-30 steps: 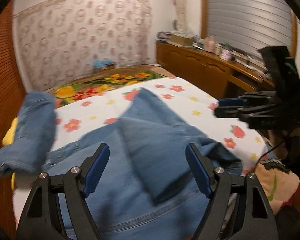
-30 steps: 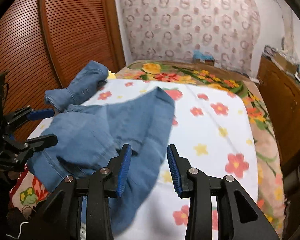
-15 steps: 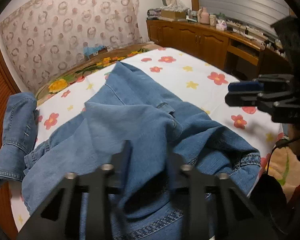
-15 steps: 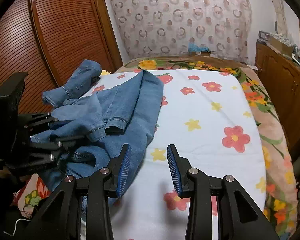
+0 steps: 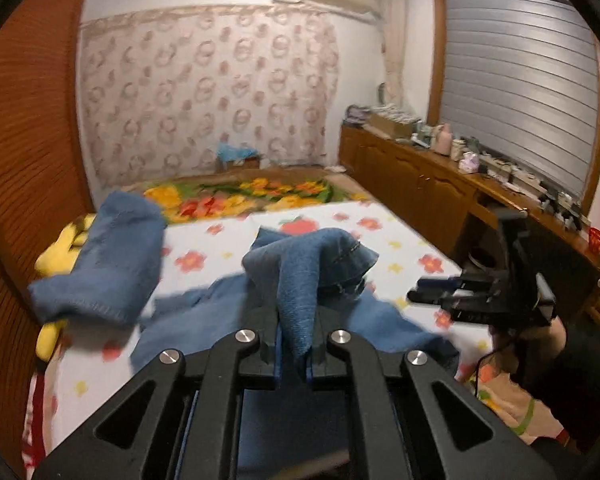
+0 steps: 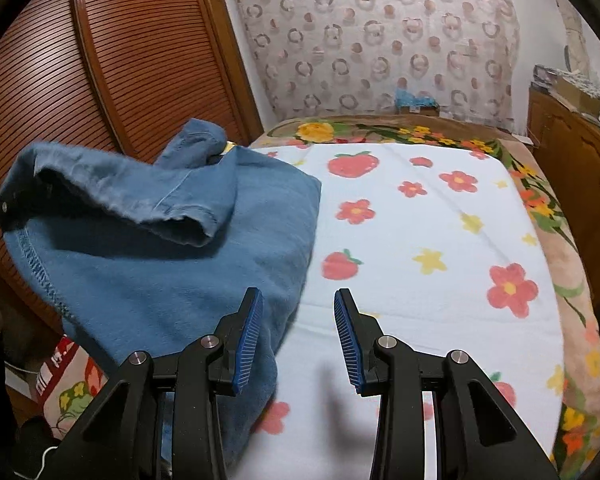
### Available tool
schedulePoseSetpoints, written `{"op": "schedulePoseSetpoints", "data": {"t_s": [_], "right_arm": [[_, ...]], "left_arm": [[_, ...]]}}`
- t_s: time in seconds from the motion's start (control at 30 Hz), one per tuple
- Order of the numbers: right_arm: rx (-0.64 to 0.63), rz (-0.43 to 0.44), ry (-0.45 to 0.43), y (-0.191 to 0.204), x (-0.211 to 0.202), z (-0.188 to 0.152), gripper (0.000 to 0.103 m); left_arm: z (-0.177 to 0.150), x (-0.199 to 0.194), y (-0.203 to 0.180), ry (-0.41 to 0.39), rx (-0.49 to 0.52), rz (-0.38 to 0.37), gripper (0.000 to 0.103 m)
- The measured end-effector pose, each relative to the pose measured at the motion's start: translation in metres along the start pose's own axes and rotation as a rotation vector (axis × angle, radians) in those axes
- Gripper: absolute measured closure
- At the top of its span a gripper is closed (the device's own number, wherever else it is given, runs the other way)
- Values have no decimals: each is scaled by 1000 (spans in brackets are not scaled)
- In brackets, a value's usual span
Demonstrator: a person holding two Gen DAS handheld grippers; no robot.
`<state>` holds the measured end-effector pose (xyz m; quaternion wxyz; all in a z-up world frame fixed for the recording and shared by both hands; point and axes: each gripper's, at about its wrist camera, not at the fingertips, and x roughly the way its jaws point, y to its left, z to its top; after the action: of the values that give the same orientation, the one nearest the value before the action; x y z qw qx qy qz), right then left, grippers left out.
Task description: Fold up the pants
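Blue denim pants (image 5: 312, 276) lie bunched on the flowered bed sheet (image 5: 220, 252). My left gripper (image 5: 294, 350) is shut on a fold of the pants and holds it lifted above the bed. In the right wrist view the pants (image 6: 172, 264) hang raised at the left, over the bed's left edge. My right gripper (image 6: 298, 340) is open and empty, its left finger beside the hanging denim, above the sheet (image 6: 420, 240). It also shows in the left wrist view (image 5: 440, 290) at the right.
A second folded denim piece (image 5: 104, 260) lies on a yellow cushion (image 5: 58, 256) at the bed's left. A wooden slatted wardrobe (image 6: 100, 80) stands left of the bed. A wooden cabinet (image 5: 440, 200) with clutter runs along the right.
My left gripper has shut on the pants and lifted the fold up off the bed. The right gripper stayed open and moved closer to the raised denim.
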<state>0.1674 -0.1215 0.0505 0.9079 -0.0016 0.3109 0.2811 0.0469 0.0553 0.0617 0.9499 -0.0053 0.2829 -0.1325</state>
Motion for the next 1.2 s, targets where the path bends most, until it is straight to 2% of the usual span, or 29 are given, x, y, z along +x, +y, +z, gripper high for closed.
{"op": "schedulePoseSetpoints", "data": {"t_s": [0.2,0.3,0.37,0.47,0.5,0.53,0.7,0.83,1.0,1.1,1.2], "right_arm": [[-41,31,19,14,11,-4,64],[-60,36,22,19,16,-3,64],[-67,30,22,21,18,-3,64],[-65,33,24,20,19,-5,64],[-64,35,25,19,19,-5,64],[-65,36,25,18,16,-6,64],[-73,41,24,18,9,-8,64],[-84,38,21,21,6,-10,64],[-80,39,17,25,4,-12,64],[-78,38,20,25,4,-13,64],[-81,38,21,26,4,-13,64]], "left_arm": [[-49,13,33,118,-108,57,95],[-62,20,41,155,-119,82,88],[-64,19,43,161,-110,103,80],[-62,12,47,140,-98,115,60],[-59,8,47,124,-94,127,48],[-56,6,49,112,-92,131,44],[-36,1,43,63,-45,121,43],[-21,21,18,75,46,72,43],[-23,64,-11,174,168,44,43],[-35,92,-16,255,229,76,43],[-47,108,-13,303,288,144,45]]}}
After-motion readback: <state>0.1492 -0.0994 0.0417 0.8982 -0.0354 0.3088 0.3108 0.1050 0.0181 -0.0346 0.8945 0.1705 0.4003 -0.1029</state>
